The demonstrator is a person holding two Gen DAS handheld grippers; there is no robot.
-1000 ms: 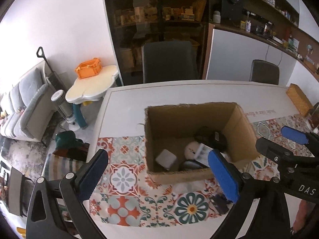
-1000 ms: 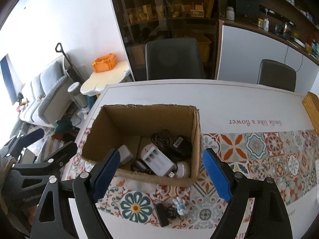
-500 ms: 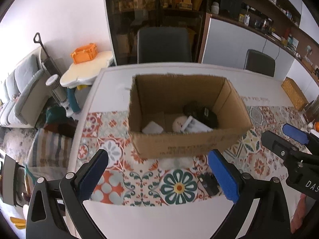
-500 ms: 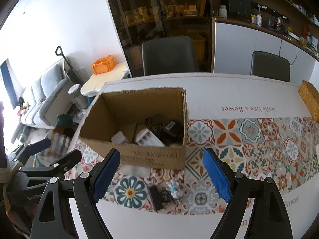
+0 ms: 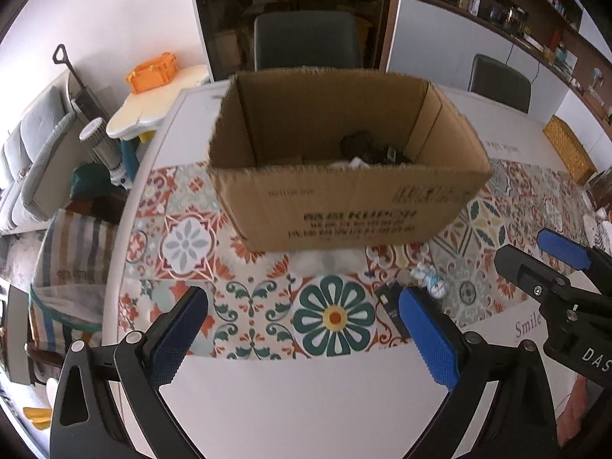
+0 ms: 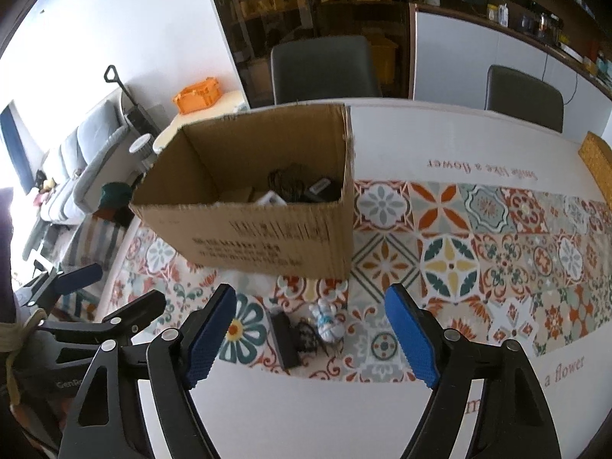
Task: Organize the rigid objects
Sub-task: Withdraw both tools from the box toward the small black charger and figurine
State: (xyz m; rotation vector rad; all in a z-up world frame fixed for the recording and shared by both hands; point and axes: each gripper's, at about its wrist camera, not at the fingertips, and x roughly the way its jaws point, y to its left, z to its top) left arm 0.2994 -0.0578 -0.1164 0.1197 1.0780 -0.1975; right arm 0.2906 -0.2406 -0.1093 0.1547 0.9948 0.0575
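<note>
An open cardboard box [image 5: 344,206] [image 6: 267,237] stands on the patterned table runner, holding a black adapter with cable [image 6: 298,185] and a white item [image 6: 269,199]. In front of it lie a black block [image 6: 284,338], a dark cable tangle [image 6: 308,340] and a small white-and-blue figurine [image 6: 327,323] [image 5: 432,283]. My left gripper [image 5: 302,338] is open and empty, low over the table's near side, left of these items. My right gripper [image 6: 310,338] is open and empty, its jaws either side of the items, a little before them.
The white table [image 6: 420,130] has a tiled runner [image 6: 497,229] across it. A woven mat [image 6: 596,160] lies at the far right. Two dark chairs [image 6: 325,69] stand behind the table. A sofa [image 5: 23,160] and a small table with an orange crate [image 5: 153,72] are at left.
Both grippers have come down and drawn back toward the table's near edge; I now see the box from the side, not from above. Both stay open.
</note>
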